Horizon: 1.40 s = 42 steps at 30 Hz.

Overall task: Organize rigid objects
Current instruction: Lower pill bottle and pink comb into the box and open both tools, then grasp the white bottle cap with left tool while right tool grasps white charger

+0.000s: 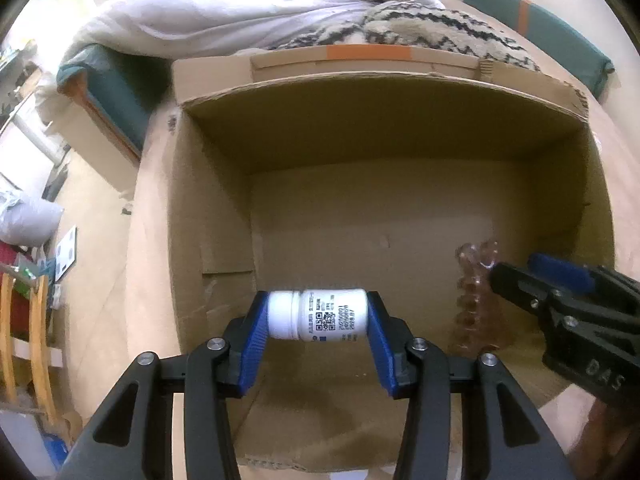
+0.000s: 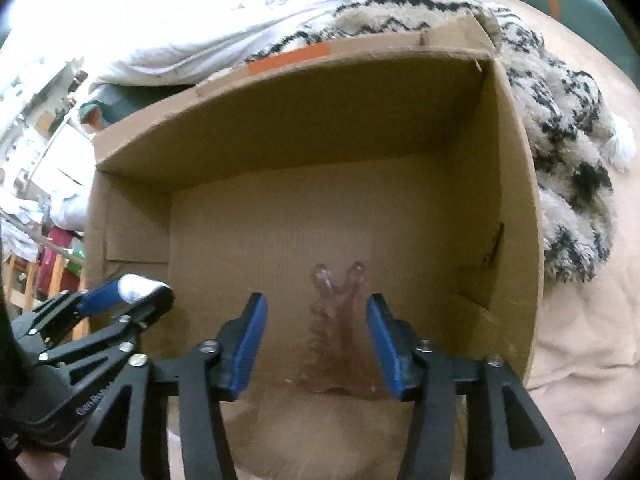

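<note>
A white pill bottle [image 1: 316,315] with a printed label lies crosswise between the blue pads of my left gripper [image 1: 318,300], which is shut on its two ends above the floor of an open cardboard box [image 1: 380,140]. A translucent pink ribbed clip [image 2: 340,328], blurred, sits low in the box [image 2: 300,120] between the spread fingers of my right gripper [image 2: 316,299]. The pads stand apart from it on both sides. In the left wrist view the clip [image 1: 476,300] is beside the right gripper [image 1: 516,272]. The right wrist view shows the left gripper [image 2: 140,292] with the bottle [image 2: 136,285] at the left.
The box stands on a beige cloth surface [image 2: 580,340]. A fuzzy black-and-cream patterned blanket [image 2: 560,120] and white bedding [image 1: 260,12] press against its far and right sides. A teal cushion [image 1: 560,32] lies behind. Cluttered floor and wooden furniture [image 1: 36,320] are at the left.
</note>
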Available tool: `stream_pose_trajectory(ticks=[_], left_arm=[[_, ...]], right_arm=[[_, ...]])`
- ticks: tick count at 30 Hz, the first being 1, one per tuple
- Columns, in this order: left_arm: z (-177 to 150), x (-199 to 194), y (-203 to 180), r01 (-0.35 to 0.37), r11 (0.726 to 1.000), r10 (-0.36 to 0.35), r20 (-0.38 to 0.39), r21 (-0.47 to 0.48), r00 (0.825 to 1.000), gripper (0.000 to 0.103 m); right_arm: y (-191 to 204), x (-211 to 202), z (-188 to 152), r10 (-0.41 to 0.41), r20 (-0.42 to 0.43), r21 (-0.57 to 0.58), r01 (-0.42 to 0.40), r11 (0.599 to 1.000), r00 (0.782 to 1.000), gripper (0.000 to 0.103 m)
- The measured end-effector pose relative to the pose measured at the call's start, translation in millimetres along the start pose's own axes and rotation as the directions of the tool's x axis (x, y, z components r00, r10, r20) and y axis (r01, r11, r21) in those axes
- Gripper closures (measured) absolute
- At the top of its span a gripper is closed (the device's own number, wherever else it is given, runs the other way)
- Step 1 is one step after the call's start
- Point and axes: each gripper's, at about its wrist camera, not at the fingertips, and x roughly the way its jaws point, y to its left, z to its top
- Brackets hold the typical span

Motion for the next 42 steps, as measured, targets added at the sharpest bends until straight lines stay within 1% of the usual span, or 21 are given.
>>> stream_pose_trajectory(ticks=[1,2,3,4,5,6,7,9,15,20,26,31,35,39,42], left_arm=[[0,-2,-1,0.004,1.0,-0.004,0.004,0.002,1.0,0.054],[0,-4,-2,0.005,1.0,-0.005,0.01,0.007,1.0,0.045],[0,-6,-2,0.004,1.0,-0.004,0.015,0.01,1.0,0.034],[0,-8,-3,0.003,1.0,-0.003,0.021,0.009,1.0,0.03],[1,-10,-3,0.007,1.0,-0.007,0.029,0.007,1.0,0.028],[1,-13,-3,0.017,1.0,-0.018,0.039,0.007,0.999,0.028],[1,-14,-4,0.022,1.0,-0.022,0.044,0.01,0.999,0.028],[2,-17,-6,0.016,1.0,-0.017,0.053,0.016,0.998,0.028],[6,-29,-4,-0.001,1.0,0.001,0.09,0.001,0.996,0.028],[5,-43,4,-0.006,1.0,0.007,0.114,-0.009,0.993,0.028],[-1,-64,20,0.003,0.998,0.003,0.108,-0.056,0.994,0.028],[-22,-82,33,0.019,0.995,-0.009,0.107,-0.102,0.994,0.028],[-41,-93,44,0.008,0.992,0.004,0.098,-0.124,0.995,0.028],[-62,-101,58,0.012,0.986,0.004,0.092,-0.168,0.996,0.028],[-77,-101,60,-0.008,0.985,0.024,0.092,-0.172,0.995,0.028]], right_arm=[[2,-4,1,0.015,0.017,-0.004,-0.015,1.0,1.0,0.033],[4,-7,2,0.029,0.031,-0.01,-0.029,1.0,0.999,0.031],[6,-11,3,0.037,0.045,-0.013,-0.037,0.999,0.998,0.025],[8,-14,4,0.048,0.064,-0.016,-0.047,0.999,0.997,0.02],[9,-18,5,0.057,0.078,-0.018,-0.056,0.998,0.995,0.017],[11,-21,5,0.064,0.092,-0.022,-0.062,0.998,0.994,0.011],[12,-24,5,0.063,0.106,-0.028,-0.06,0.998,0.992,0.0],[15,-31,6,0.058,0.139,-0.039,-0.053,0.998,0.989,0.0],[15,-36,9,0.065,0.158,-0.019,-0.063,0.998,0.985,0.0],[10,-51,6,0.069,0.186,0.009,-0.072,0.997,0.98,0.0],[4,-76,-6,0.068,0.202,0.024,-0.074,0.997,0.977,0.0],[7,-94,-22,0.068,0.211,0.004,-0.07,0.998,0.975,0.0],[9,-102,-42,0.083,0.192,0.004,-0.085,0.996,0.978,0.0],[15,-111,-63,0.073,0.18,-0.018,-0.071,0.997,0.981,0.0],[17,-115,-79,0.081,0.162,-0.016,-0.08,0.997,0.983,0.0]])
